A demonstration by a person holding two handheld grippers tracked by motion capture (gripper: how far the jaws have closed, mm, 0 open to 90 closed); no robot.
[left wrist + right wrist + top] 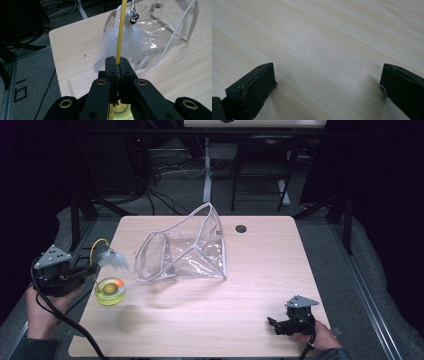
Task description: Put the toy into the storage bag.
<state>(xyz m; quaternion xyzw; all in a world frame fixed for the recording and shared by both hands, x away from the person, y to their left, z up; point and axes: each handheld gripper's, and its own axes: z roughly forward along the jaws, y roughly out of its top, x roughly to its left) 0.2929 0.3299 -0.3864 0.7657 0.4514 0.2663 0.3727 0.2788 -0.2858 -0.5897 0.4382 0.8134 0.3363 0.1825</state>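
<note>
A: What is the left gripper (117, 65) doing?

B: I am pinching the yellow wand (120, 30) btw the pressed jaws. The white feather (125, 40) is hanging just beyond the tips, in front of the clear pouch (187, 251), prob. to keep it off the table (210, 320).

A: And the right gripper (328, 82)?

B: Jaws are spread wide, nothing btw them; I am resting it low over bare wood, well apart from the pouch, I think as standby.

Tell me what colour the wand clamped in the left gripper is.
Yellow; the wand shows best in the left gripper view, shut in the left gripper.
</note>
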